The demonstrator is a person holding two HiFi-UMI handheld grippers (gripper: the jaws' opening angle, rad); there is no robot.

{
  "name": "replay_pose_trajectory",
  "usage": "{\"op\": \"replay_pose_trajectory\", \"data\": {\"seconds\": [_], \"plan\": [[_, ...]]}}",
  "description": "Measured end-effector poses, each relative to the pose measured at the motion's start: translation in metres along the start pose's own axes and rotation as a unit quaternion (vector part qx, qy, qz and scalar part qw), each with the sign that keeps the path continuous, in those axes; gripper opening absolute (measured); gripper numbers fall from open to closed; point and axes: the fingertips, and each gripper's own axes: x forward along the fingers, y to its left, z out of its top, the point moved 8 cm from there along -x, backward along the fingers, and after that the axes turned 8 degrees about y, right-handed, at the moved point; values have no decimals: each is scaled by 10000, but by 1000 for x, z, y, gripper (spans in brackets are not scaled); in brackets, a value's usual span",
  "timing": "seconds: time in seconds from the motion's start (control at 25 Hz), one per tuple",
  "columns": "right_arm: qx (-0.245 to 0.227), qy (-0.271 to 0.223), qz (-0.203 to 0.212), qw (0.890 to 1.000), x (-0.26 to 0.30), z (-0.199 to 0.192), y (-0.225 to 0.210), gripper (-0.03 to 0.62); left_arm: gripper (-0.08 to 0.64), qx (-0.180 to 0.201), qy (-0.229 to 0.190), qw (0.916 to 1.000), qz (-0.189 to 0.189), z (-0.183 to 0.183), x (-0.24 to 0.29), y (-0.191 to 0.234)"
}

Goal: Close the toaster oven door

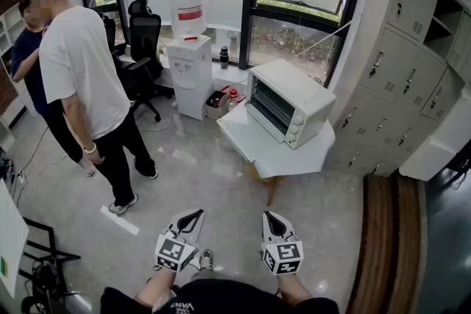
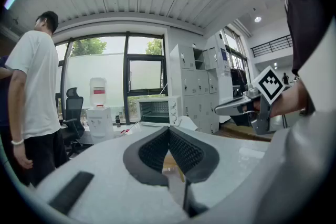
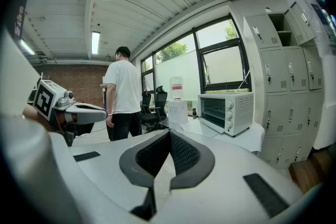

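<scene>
Toaster oven stands on a white-covered desk at the far right of the room, in front of the window and just left of the grey lockers. Its door is open, folded down flat in front of the opening, so the inner racks are exposed.

Left gripper and right gripper are held side by side at the near edge of the scene, well apart from the oven and pointing toward it. On each gripper the jaws are together with nothing between them.

Water dispenser stands left of the desk, with an office chair further left. A person in a white shirt stands on the floor at the far left, back turned to the grippers.
</scene>
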Motion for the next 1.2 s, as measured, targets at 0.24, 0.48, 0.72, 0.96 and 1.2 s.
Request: {"op": "replay_pose_trajectory", "data": {"seconds": [0.24,0.48,0.72,0.96,1.2], "plan": [[-6,34,1,10000,12,3,-1,2,17,-25,22,10000,8,0,8,12],[30,97,-57,9999,26,8,-1,2,17,-88,40,9999,-25,-1,16,28],[125,77,-163,9998,43,12,-1,3,17,-66,65,9999,-146,-2,28,46],[298,35,-346,9990,64,17,5,3,18,-24,150,9992,-376,-5,40,72],[438,11,-512,9977,96,25,13,81,20,0,219,9984,-529,-10,56,109]]}}
